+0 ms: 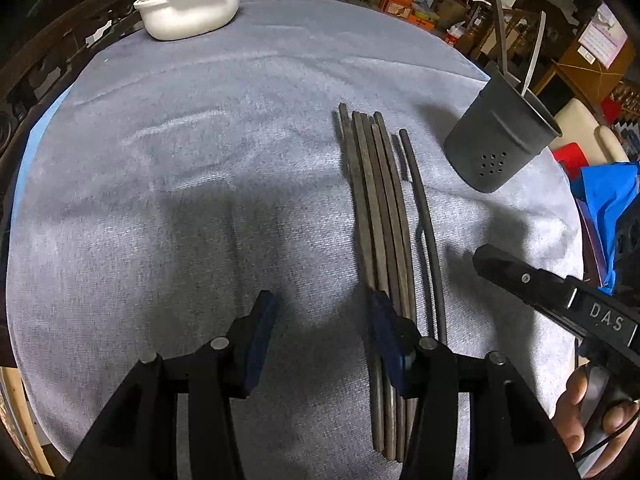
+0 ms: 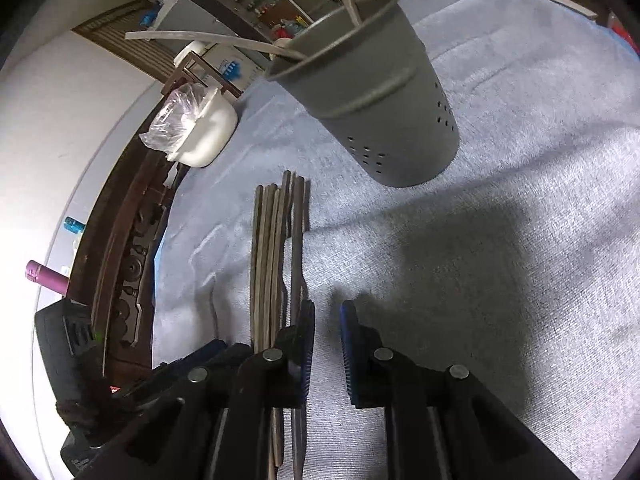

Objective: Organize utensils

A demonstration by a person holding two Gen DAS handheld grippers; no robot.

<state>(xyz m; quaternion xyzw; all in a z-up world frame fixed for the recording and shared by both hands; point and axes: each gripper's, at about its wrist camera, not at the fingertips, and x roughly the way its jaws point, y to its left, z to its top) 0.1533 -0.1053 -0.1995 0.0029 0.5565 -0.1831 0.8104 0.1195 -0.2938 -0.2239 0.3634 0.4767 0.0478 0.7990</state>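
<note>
Several dark chopsticks [image 1: 380, 208] lie side by side on the grey cloth [image 1: 200, 160], with a thinner black stick [image 1: 424, 220] along their right side. My left gripper [image 1: 324, 312] hangs open over the cloth. Nothing is between its fingers, and its right finger [image 1: 386, 320] sits over the near ends of the chopsticks. A grey perforated utensil holder [image 1: 500, 144] stands beyond them with pale handles [image 1: 532, 68] sticking out. In the right wrist view the holder [image 2: 380, 92] is ahead and the chopsticks [image 2: 276, 248] run under my right gripper's left finger. The right gripper [image 2: 328, 320] has its jaws almost together and empty.
A white bowl [image 1: 188, 12] covered with a plastic bag stands at the far left of the table. The cloth's edge and a blue bag [image 1: 608, 200] are at the right. A hand [image 1: 584, 412] holds the right gripper. A carved wooden chair back [image 2: 132, 260] borders the table.
</note>
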